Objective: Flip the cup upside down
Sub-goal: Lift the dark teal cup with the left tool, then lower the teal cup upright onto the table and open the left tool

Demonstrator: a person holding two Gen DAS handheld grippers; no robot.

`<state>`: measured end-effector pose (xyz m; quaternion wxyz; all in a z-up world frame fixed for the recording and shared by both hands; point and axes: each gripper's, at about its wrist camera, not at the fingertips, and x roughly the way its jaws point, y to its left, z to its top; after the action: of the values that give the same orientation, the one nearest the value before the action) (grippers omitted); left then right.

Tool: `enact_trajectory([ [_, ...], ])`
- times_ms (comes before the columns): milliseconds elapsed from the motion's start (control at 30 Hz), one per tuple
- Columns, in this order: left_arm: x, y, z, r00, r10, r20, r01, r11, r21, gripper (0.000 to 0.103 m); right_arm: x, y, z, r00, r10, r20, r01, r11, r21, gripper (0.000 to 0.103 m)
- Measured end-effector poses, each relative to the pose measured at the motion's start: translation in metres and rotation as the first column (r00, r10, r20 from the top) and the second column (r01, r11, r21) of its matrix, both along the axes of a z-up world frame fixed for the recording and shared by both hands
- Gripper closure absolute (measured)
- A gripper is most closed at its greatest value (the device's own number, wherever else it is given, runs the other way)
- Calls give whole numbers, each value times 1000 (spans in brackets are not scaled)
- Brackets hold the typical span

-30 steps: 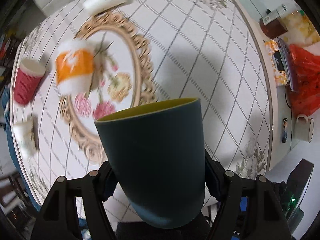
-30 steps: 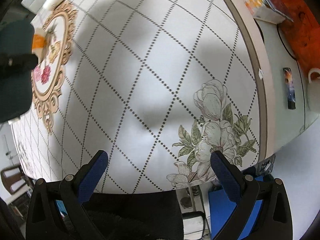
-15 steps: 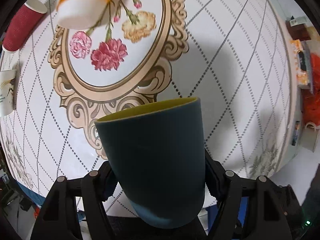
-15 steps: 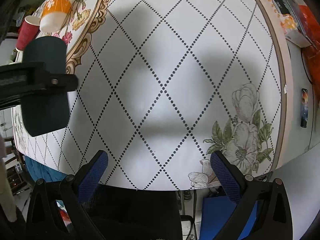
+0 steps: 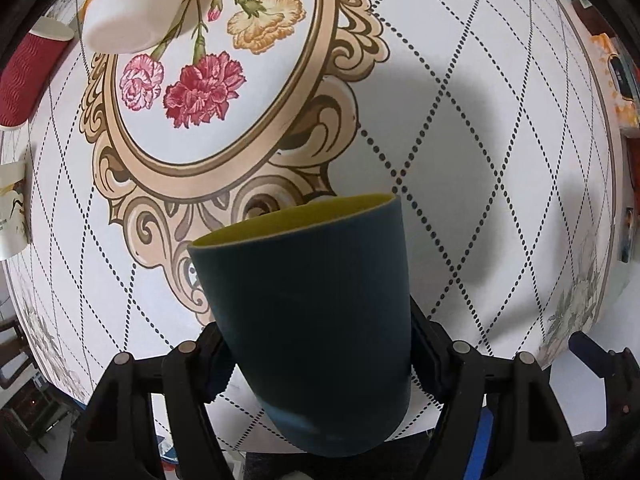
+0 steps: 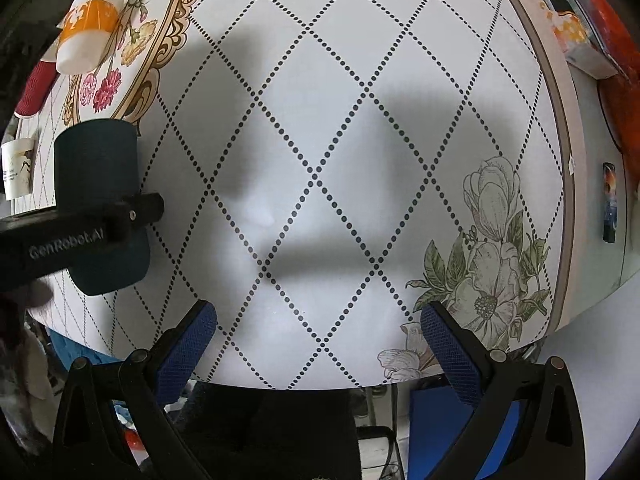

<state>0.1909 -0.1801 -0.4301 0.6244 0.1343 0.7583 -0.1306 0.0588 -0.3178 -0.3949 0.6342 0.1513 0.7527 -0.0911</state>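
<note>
Left wrist view: the left tool point(image 5: 316, 360) is clamped on the cup point(image 5: 312, 320), held mouth-first above the table point(image 5: 480, 140); lower it squarely until the rim lands flat. Right wrist view: the right tool point(image 6: 320, 350) hangs with fingers apart, holding nothing, and should keep well away from the cup point(image 6: 100, 184).

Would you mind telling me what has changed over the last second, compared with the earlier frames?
The left gripper, carrying the dark teal cup, has swung down toward the table; the ornate floral frame print now looms larger beyond the cup's mouth. In the right wrist view the cup has come further into frame. Unchanged: the cup stays clamped, the right gripper stays open and empty, and the orange-and-white cup hasn't moved.
</note>
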Motion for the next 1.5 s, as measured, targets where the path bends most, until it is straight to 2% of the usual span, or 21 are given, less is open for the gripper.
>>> enact_trajectory([
  [200, -11, -4, 0, 1000, -4, 5, 4, 1000, -1, 31, -4, -4, 3, 1000, -15, 3, 15, 1000, -6, 0],
  [233, -9, -4, 2, 1000, -5, 5, 5, 1000, -2, 29, 13, -7, -4, 1000, -18, 0, 18, 1000, -9, 0],
  [267, -11, -5, 2, 1000, -7, 5, 7, 1000, -3, 26, 11, -8, -3, 1000, -21, 1, 21, 1000, -10, 0],
  [300, -14, -7, 3, 1000, -11, 9, 11, 1000, -4, 14, 13, -12, -5, 1000, -22, 0, 22, 1000, -10, 0],
  [333, -13, -7, 4, 1000, -13, 13, 13, 1000, -6, 11, 11, -13, -4, 1000, -23, 0, 23, 1000, -12, 0],
  [633, -27, -7, 24, 998, 9, 54, -8, 1000, -20, 11, 7, -16, -3, 999, -30, 12, 30, 999, -17, 0],
  [767, -32, -2, 45, 997, 28, 78, -26, 999, -36, 11, 4, -18, 7, 999, -33, 24, 34, 999, -18, 0],
  [1067, -62, 52, 108, 976, 66, 206, -60, 998, -33, 11, 5, -4, 42, 997, -14, 82, 15, 1000, -10, 0],
  [1100, -48, 60, 115, 975, 68, 214, -62, 998, -32, 11, 2, -1, 48, 996, -11, 92, 11, 1000, -6, 0],
  [1167, -35, 75, 119, 971, 73, 229, -69, 997, -27, 11, 3, 7, 55, 995, -6, 103, 6, 1000, -2, 0],
  [1300, -36, 108, 132, 963, 96, 251, -91, 995, -29, 11, 9, 29, 70, 993, -4, 122, 3, 1000, 3, 0],
  [1500, -45, 141, 134, 958, 119, 261, -112, 993, -43, 11, 21, 63, 81, 989, -3, 146, 3, 1000, 0, 0],
])
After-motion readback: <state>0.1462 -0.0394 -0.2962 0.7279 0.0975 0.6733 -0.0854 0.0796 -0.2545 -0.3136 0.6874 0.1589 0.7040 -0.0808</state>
